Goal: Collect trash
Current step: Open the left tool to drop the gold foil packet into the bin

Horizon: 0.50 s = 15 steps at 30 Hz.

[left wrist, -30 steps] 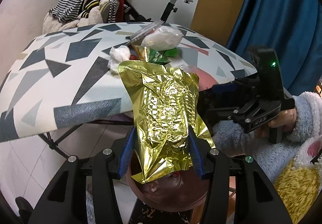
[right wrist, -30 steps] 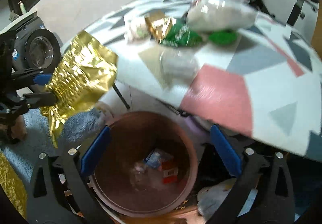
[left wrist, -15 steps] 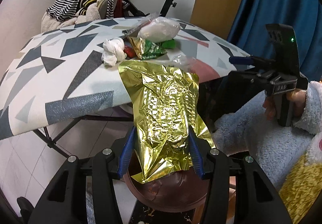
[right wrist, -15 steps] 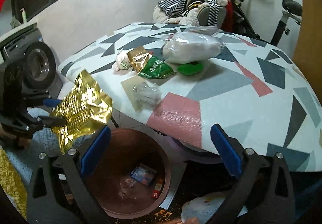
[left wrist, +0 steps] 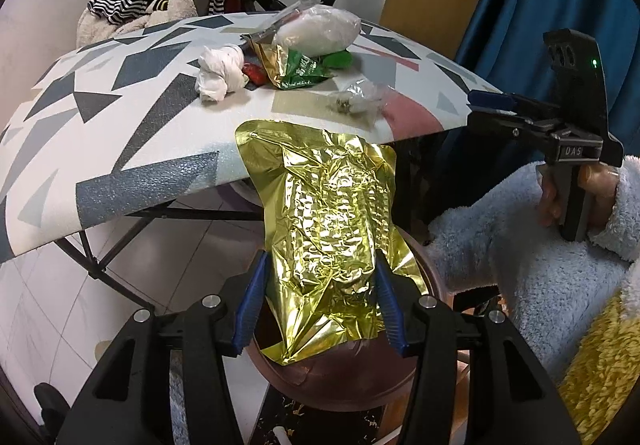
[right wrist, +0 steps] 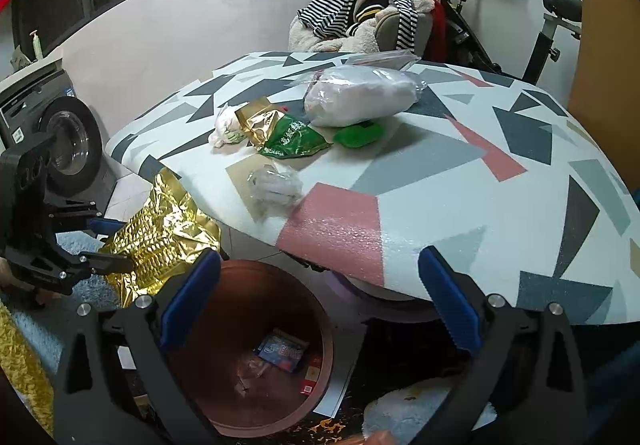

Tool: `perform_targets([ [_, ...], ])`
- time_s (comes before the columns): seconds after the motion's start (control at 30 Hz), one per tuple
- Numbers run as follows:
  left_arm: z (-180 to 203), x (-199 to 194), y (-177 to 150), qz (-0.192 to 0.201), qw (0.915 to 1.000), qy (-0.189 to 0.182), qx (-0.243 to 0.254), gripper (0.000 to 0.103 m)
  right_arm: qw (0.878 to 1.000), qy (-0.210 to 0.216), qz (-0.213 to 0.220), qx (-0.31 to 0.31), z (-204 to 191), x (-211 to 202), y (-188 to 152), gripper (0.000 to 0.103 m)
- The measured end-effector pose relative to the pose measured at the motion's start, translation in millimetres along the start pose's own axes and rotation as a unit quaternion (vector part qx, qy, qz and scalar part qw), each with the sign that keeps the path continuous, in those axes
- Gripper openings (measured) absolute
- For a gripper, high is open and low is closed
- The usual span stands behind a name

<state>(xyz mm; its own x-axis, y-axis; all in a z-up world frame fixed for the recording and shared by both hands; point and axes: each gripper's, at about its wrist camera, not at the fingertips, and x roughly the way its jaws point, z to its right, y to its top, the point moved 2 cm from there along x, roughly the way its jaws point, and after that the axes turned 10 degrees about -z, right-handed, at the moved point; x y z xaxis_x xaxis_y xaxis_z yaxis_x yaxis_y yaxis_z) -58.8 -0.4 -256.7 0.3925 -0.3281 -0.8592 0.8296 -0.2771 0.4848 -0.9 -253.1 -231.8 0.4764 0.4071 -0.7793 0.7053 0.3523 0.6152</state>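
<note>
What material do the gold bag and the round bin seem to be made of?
Gold bag: probably metallised foil film, mirror-shiny and finely creased, shut in the left gripper. Round bin: looks like reddish-brown plastic, smooth with a dull sheen; its material is not certain.

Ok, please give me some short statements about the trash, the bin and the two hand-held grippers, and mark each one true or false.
1. The left hand-held gripper holds the gold foil bag. True.
2. The right hand-held gripper holds a green wrapper. False: it is open and holds nothing; the green wrapper lies on the table.
3. The bin is empty. False: a few wrappers lie inside.
4. A white bag lies on the table. True.
</note>
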Motion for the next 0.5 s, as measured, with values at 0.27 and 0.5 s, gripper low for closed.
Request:
perform_targets([
  [0.27, -5, 5, 2, -0.009, 0.9999, -0.003, -0.011, 0.065, 1.0, 0.002, -0.004, 0.011, 4, 1, 0, 0.097],
  [0.5, -6, -1, 10, 0.01, 0.9998, 0.005, -0.017, 0.097, 1.0, 0.007, -0.012, 0.008, 3, 5, 0, 0.098],
])
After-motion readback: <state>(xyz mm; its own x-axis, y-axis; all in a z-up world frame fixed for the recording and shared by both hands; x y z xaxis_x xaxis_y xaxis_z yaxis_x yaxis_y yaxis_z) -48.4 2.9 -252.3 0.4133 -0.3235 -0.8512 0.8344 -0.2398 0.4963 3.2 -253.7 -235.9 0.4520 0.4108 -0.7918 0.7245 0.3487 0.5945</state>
